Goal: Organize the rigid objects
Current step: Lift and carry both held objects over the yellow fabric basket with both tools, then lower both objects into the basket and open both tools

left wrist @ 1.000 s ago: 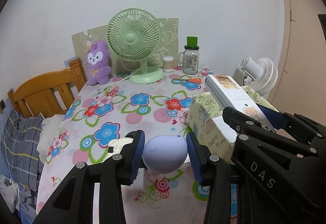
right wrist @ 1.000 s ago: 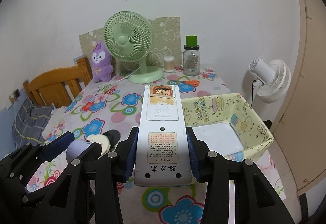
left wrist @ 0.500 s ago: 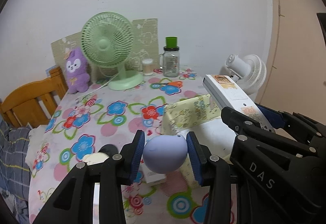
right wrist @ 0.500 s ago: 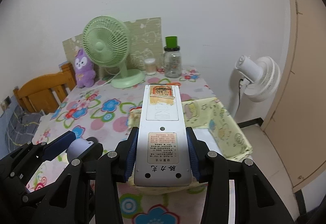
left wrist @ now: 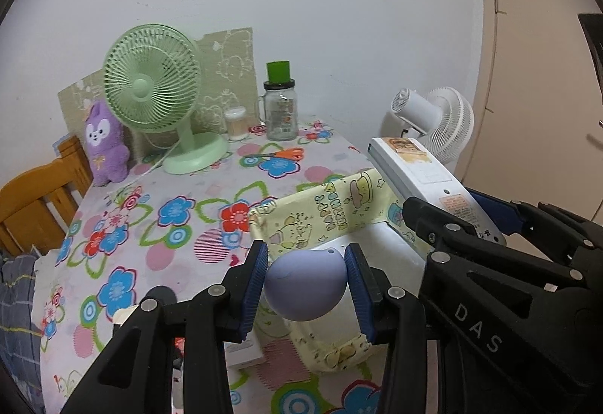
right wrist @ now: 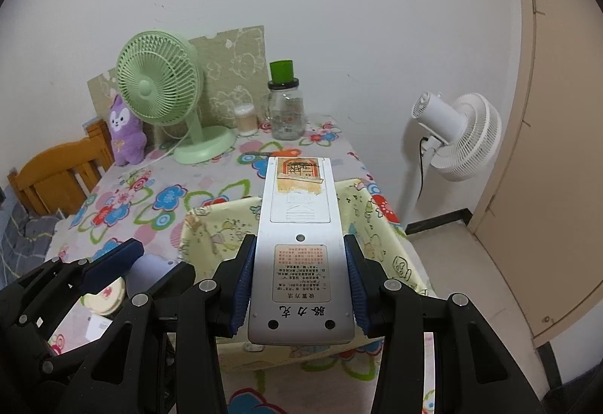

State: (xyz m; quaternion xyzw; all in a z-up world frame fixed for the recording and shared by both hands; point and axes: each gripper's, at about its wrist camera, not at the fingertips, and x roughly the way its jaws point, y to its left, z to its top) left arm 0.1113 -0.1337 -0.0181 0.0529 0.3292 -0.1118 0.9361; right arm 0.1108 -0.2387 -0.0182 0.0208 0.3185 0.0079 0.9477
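My left gripper [left wrist: 306,285] is shut on a lilac egg-shaped object [left wrist: 304,285], held over the near left corner of a yellow cartoon-print fabric basket [left wrist: 328,210]. My right gripper [right wrist: 299,282] is shut on a white remote control [right wrist: 299,225], its labelled back facing up, above the same basket [right wrist: 211,236]. In the left wrist view the remote [left wrist: 422,172] and the right gripper stand at the right. The right wrist view has the left gripper [right wrist: 124,270] with the lilac object [right wrist: 149,272] at the lower left.
On the floral tablecloth [left wrist: 150,225] stand a green desk fan [left wrist: 158,93], a purple plush toy [left wrist: 105,146], a glass jar with a green lid [left wrist: 280,108], a small cup [left wrist: 235,123] and orange scissors [left wrist: 282,154]. A white floor fan [right wrist: 456,138] stands right of the table; a wooden chair [right wrist: 56,176] at left.
Both grippers have moved to the right over the table with their loads still gripped. The basket now lies under them, and the fan and plush have slid left in both views.
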